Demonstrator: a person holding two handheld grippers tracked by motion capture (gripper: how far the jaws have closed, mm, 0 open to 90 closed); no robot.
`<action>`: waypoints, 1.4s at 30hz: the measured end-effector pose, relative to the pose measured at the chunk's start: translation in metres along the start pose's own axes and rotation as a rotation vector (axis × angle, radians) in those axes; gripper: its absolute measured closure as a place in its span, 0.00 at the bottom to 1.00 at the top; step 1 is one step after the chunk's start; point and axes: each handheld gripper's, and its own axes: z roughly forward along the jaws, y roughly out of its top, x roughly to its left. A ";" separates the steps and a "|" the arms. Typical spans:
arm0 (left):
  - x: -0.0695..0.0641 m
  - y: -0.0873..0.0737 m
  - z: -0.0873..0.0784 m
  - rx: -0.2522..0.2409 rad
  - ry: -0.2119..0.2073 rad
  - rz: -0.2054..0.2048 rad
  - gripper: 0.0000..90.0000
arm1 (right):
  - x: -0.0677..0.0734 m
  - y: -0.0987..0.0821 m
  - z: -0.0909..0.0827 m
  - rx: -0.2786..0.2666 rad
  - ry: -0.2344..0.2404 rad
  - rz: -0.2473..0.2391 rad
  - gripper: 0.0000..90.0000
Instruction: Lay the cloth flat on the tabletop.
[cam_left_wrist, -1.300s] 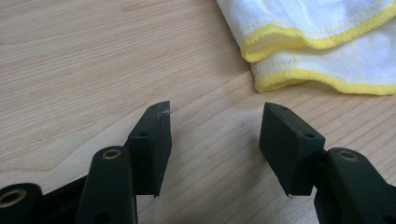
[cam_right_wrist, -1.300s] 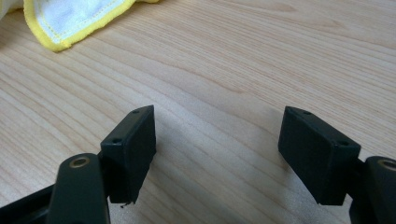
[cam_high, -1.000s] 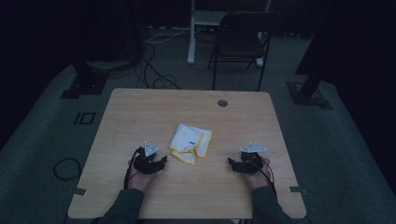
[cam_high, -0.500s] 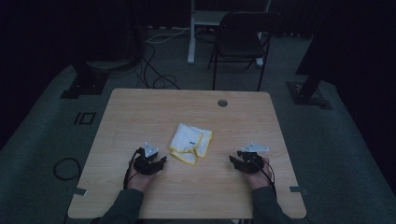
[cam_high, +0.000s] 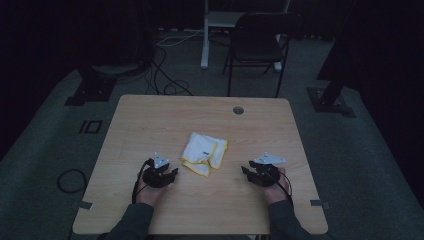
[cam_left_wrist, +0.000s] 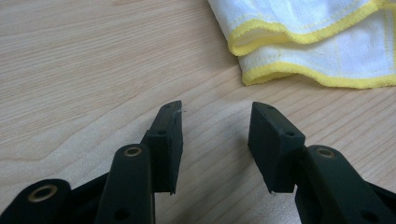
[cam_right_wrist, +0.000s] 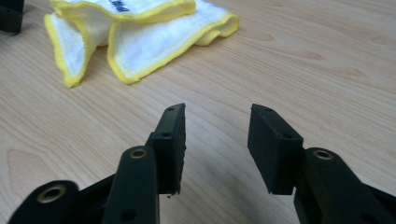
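1. The left gripper (cam_left_wrist: 215, 140) is sitting low over the wooden table (cam_left_wrist: 84, 70) with its jaws spread and nothing between them. In the high view it (cam_high: 172, 172) is at the lower left of centre, with the person's left hand (cam_high: 150, 187) behind it.
2. The right gripper (cam_right_wrist: 215, 140) is also hanging just above the table (cam_right_wrist: 327, 56) with jaws spread apart and empty. In the high view it (cam_high: 245, 171) is at the lower right of centre, held by the right hand (cam_high: 274, 187).
3. The folded white cloth with yellow edging (cam_high: 204, 152) is lying on the table (cam_high: 150, 120) between the two grippers and slightly further up the frame, apart from both.
4. In the left gripper view the cloth (cam_left_wrist: 317, 42) is sitting in the upper right, its yellow hem running near the jaw tips but not touching them.
5. In the right gripper view the cloth (cam_right_wrist: 135, 32) is lying in the upper left, loosely folded in layers, with small dark print showing near the top edge.
6. Beyond the table in the high view, a dark chair (cam_high: 260, 40) is standing at the top centre, and cables (cam_high: 165, 75) are trailing over the grey floor at upper left.
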 end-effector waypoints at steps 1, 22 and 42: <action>0.000 0.000 0.000 0.001 0.000 -0.001 0.61 | 0.001 0.001 0.000 0.003 0.003 -0.004 0.64; -0.017 0.003 -0.004 -0.030 -0.056 0.031 0.63 | 0.016 0.020 0.004 -0.037 0.060 -0.044 0.72; -0.032 0.018 -0.004 -0.047 -0.114 0.075 0.65 | 0.028 0.031 0.012 -0.047 0.092 -0.068 0.71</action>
